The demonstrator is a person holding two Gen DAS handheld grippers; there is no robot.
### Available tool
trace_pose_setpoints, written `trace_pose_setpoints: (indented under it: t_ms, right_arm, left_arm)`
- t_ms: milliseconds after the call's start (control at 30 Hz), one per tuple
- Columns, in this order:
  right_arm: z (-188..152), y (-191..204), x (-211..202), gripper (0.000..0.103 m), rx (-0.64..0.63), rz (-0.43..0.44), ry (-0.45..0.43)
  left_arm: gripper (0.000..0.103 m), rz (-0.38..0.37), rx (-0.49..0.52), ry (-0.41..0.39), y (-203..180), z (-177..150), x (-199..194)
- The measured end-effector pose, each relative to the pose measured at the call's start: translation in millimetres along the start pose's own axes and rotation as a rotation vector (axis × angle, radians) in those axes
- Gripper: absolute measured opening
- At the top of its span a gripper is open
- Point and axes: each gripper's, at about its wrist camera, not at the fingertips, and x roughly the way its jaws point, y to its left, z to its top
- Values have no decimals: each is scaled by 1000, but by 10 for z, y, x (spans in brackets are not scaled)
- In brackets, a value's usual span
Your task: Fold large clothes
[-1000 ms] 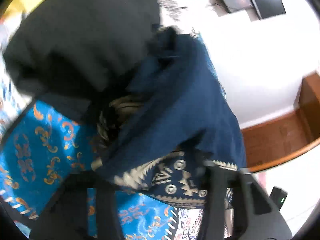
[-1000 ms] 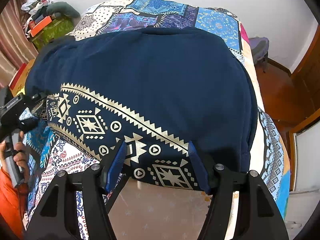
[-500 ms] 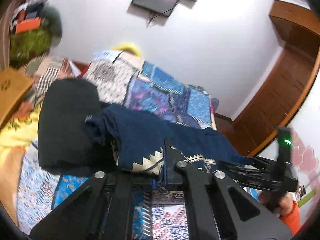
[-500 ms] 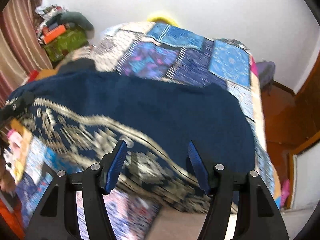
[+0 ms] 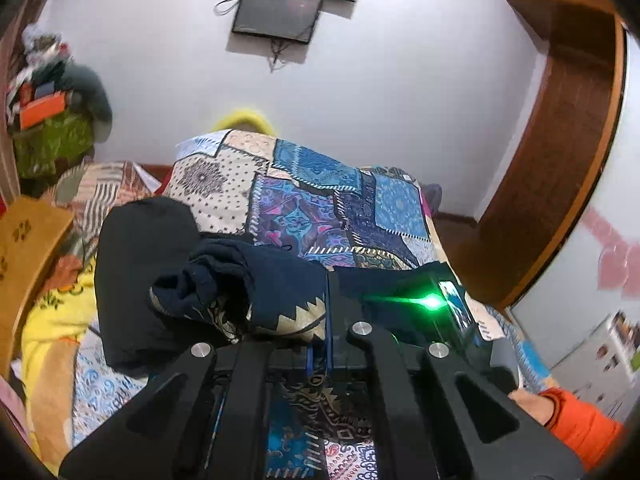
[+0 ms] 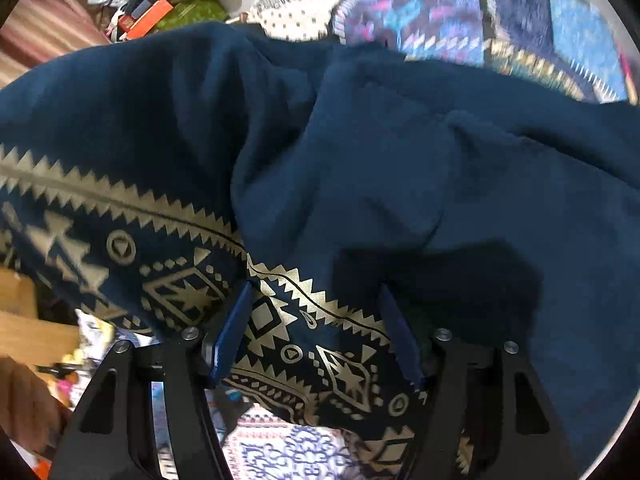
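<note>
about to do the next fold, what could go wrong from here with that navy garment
The left gripper pinches only a bunched edge of the navy garment, so it may slip or fold crooked. The right gripper is open over the gold-patterned hem and may miss it. The black garment alongside could snag.

1. Navy garment (image 6: 400, 152): dark blue cloth with a gold geometric border band along one edge.
2. State: rumpled, bunched into folds at one end (image 5: 224, 280).
3. Position: draped over the patchwork bed, partly lifted.
</note>
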Motion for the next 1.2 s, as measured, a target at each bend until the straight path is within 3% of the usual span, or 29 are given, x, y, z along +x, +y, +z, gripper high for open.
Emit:
trace_pose_setpoints:
  t_ms: [133,333,500,600,667,900,1033,1067,1100,1200]
  right_arm:
    - [-120,-167,-315,63,44,28,-26]
    - [-606,-538,-1210,63,45,-133,-247]
    - [-1002,-1069,-1724,63,194,-234,-334]
    - [-1225,-1225,-1870,63,241,-271,-351]
    - [-1275,-1263,-1886,63,250,-277,-349]
    - [-1334,-1172,-1855,63,225,-235,-343]
    - [-1325,-1078,-1874,63,214,-213,-365]
    - [-1321,-1047,-1877,63,210,-211,-369]
    - [-1307,-1017,-1874,63,206,-214,-371]
    - [-1283,-908,-1848,63,179,-239,-371]
  left_arm:
    - [2,-49,51,-3,-257,90,65]
    - [2,-187,177,70,-950,57,389]
    - [2,-338,273,306,-1482,-458,870]
    - [2,-373,330,491,-1625,-931,1139]
    - [2,-371,342,566,-1632,-1163,1259]
    - [4,-371,320,563,-1482,-1095,1136]
    - [17,-335,421,545,-1491,-1093,890]
    - [30,-322,435,527,-1475,-1084,795]
    - [38,-307,441,508,-1452,-1072,712]
    - [48,-272,413,440,-1278,-944,471]
